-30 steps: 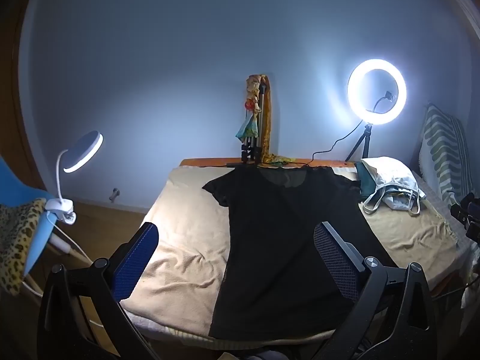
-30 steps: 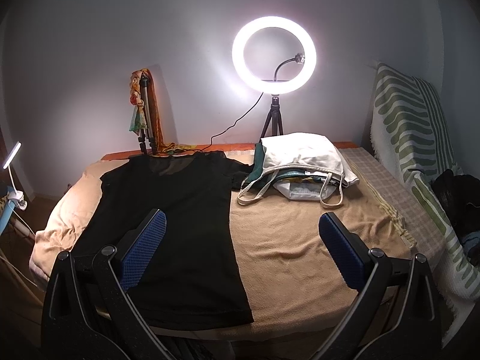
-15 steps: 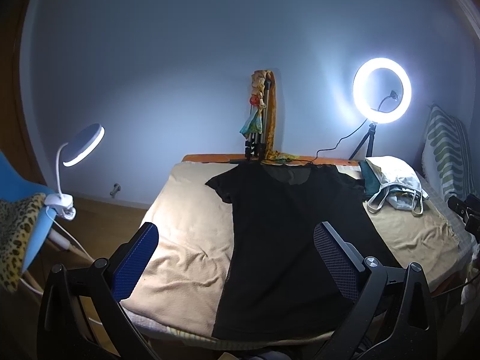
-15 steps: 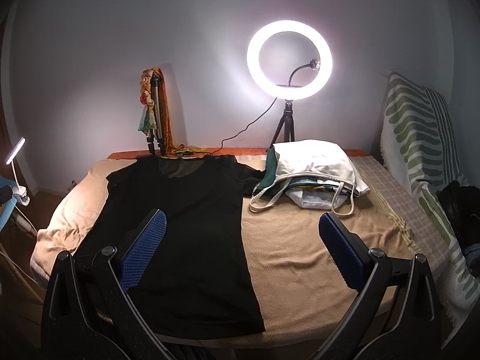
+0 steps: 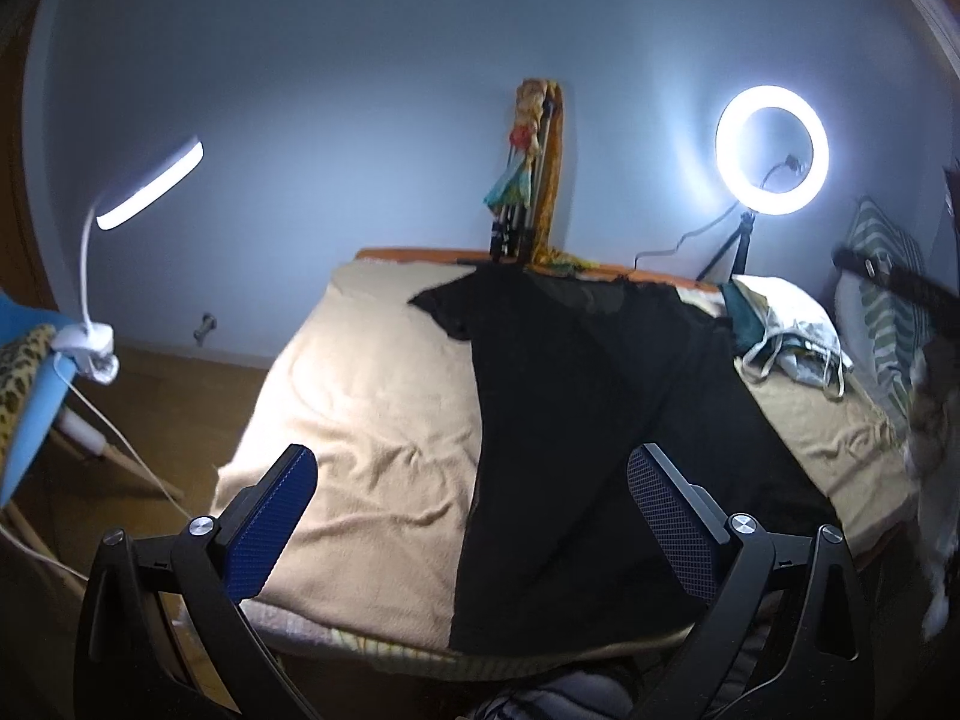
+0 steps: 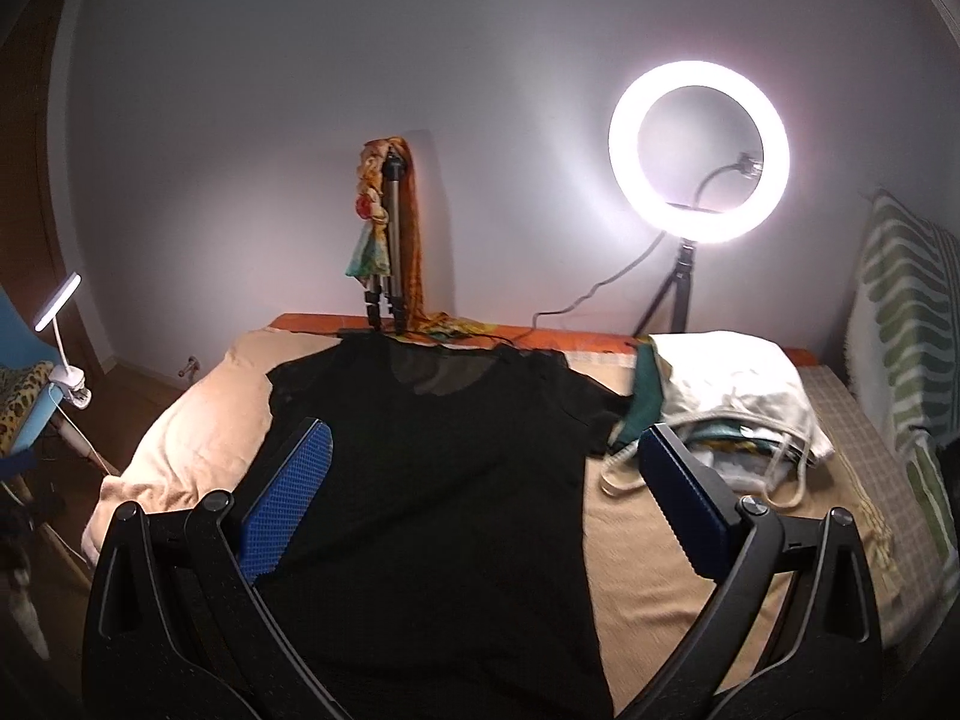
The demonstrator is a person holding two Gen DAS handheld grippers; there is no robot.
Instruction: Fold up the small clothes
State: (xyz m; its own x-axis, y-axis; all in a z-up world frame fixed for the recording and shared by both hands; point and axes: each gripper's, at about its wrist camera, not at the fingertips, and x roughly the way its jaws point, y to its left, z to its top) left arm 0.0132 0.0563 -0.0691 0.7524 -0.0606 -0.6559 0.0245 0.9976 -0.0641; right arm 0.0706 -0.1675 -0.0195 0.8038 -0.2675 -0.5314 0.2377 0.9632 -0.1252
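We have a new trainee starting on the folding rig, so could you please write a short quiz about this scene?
1. True or false: the black shirt lies spread flat on the bed, unfolded.
2. What lies to the right of the shirt? A) a white bag B) a red pillow C) a laptop
3. Fill in: both the left gripper and the right gripper are ____ and hold nothing.

Key:
1. True.
2. A, the white bag.
3. Open.
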